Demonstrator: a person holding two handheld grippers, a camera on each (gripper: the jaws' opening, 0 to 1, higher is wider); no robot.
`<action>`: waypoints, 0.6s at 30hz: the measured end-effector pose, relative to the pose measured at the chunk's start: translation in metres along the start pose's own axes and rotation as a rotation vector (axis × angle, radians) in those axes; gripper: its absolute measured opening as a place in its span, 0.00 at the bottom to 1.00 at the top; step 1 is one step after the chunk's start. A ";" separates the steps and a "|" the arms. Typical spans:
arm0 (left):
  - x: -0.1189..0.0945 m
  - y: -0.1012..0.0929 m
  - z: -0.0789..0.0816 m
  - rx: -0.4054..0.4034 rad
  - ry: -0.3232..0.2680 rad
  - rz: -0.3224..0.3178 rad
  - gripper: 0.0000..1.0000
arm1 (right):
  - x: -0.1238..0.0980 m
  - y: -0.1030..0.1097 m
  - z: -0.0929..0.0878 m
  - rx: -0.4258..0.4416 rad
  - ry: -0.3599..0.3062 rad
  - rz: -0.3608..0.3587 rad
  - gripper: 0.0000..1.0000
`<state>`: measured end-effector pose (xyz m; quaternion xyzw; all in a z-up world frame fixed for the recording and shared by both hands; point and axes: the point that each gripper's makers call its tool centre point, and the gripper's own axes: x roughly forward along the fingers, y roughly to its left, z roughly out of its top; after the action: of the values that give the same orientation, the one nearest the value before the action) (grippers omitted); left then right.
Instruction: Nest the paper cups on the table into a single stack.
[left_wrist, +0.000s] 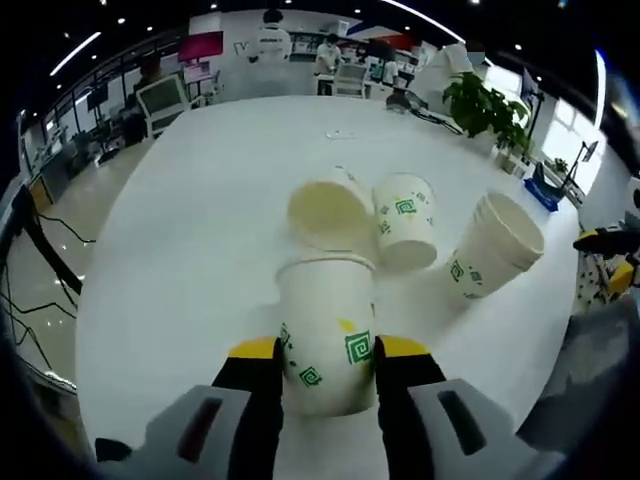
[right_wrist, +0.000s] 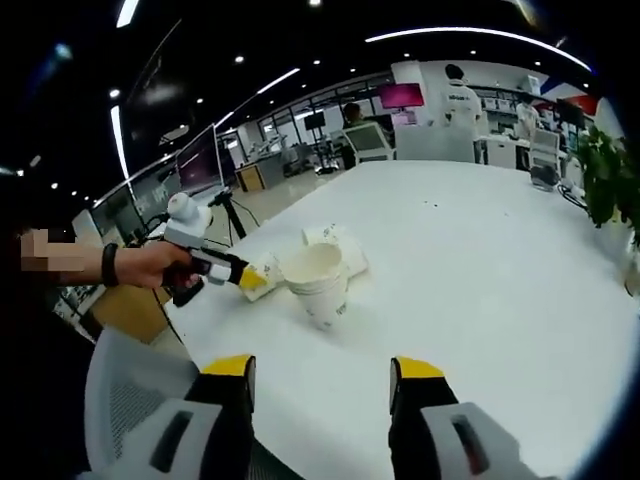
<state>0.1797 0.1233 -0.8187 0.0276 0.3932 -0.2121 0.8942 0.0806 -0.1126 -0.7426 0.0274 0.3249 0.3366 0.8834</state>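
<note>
A white paper cup (left_wrist: 325, 335) with green square prints stands upright between my left gripper's (left_wrist: 327, 350) yellow-tipped jaws, which are shut on it. Beyond it on the white table (left_wrist: 200, 250) lie a cup (left_wrist: 330, 212) with its mouth towards me, a second cup (left_wrist: 405, 220), and a nested stack of cups (left_wrist: 495, 245) at the right. In the right gripper view a hand holds the left gripper (right_wrist: 250, 278) on its cup (right_wrist: 264, 282), beside the stack (right_wrist: 318, 280) and the other cups (right_wrist: 335, 242). My right gripper (right_wrist: 322, 368) is open, short of the stack, with nothing in it.
A leafy plant (left_wrist: 485, 105) stands at the table's far right corner. Office chairs (left_wrist: 160, 100) and people are beyond the far edge. A grey mesh chair (right_wrist: 130, 390) sits by the near table edge. The right gripper (left_wrist: 606, 258) shows at the right edge.
</note>
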 end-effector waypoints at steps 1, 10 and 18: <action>-0.002 0.000 -0.002 0.003 -0.001 0.000 0.34 | 0.001 0.000 0.002 -0.005 -0.001 0.010 0.53; -0.021 -0.008 -0.004 0.072 -0.061 -0.031 0.34 | 0.016 0.016 0.022 -0.060 0.006 0.084 0.50; -0.031 -0.026 0.004 0.214 -0.098 -0.065 0.34 | 0.027 0.037 0.044 -0.117 0.014 0.162 0.46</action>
<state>0.1542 0.1100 -0.7908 0.0995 0.3251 -0.2829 0.8969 0.1004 -0.0604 -0.7130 -0.0003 0.3076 0.4257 0.8510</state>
